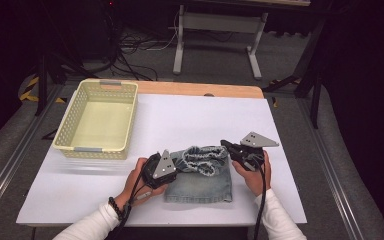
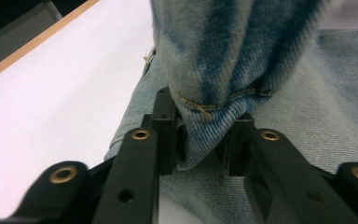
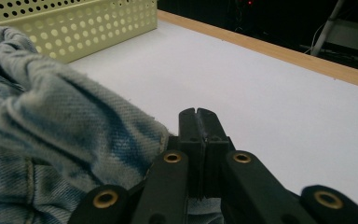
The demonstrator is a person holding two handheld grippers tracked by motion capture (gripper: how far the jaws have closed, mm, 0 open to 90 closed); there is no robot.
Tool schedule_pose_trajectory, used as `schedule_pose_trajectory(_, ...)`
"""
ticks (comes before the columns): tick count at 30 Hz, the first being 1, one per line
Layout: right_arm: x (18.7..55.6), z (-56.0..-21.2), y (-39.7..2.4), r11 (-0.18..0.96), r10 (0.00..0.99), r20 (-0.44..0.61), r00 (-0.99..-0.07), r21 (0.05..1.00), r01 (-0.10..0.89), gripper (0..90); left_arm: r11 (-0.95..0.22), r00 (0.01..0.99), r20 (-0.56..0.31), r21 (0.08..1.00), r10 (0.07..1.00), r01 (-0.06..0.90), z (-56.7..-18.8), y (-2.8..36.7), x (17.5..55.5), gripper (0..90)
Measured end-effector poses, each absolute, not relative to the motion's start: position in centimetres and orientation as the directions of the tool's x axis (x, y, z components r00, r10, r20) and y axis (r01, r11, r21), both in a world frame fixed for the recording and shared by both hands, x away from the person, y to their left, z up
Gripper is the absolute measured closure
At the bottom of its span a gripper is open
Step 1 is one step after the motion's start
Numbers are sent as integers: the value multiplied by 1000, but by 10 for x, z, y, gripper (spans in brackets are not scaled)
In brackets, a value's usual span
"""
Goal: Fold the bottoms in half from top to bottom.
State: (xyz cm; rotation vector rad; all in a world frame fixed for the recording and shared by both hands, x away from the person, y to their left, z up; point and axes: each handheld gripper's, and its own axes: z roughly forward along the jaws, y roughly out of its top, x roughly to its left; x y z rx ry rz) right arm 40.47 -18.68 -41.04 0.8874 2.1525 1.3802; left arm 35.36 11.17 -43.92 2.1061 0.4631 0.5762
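Observation:
A folded piece of faded blue denim [image 1: 200,186] lies on the white table near its front edge. Its upper edge is bunched into a raised roll [image 1: 202,157] between my two grippers. My left gripper [image 1: 179,165] is at the roll's left end; in the left gripper view its jaws [image 2: 200,119] pinch a stitched fold of the denim [image 2: 223,60]. My right gripper [image 1: 226,146] is at the right end. In the right gripper view its jaws [image 3: 198,114] are pressed together, with the frayed denim [image 3: 51,112] running in against the left jaw low down.
A pale yellow perforated basket [image 1: 62,131] stands on the table's back left and looks empty; its wall [image 3: 98,23] shows beyond the denim. The white table top [image 1: 205,115] has a wooden far edge [image 1: 200,89]. Cables and a desk frame lie on the floor behind.

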Motion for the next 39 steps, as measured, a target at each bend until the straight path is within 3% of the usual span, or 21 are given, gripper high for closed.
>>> schedule_pose_trajectory(10, 392, -409, -185, 319, 683, -33, -730, 912, 257, 895, -533, 813, 209, 834, 544, 142, -435, 125, 344, 579)
schedule_pose_trajectory(22, 375, -415, -170, 392, 611, -59, -789, 889, 238, 892, -531, 791, 195, 827, 580, 185, -436, 131, 341, 563)
schedule_pose_trajectory(39, 359, -435, -169, 418, 568, 15, -823, 856, 304, 897, -514, 755, 218, 839, 619, 179, -429, 127, 334, 528)
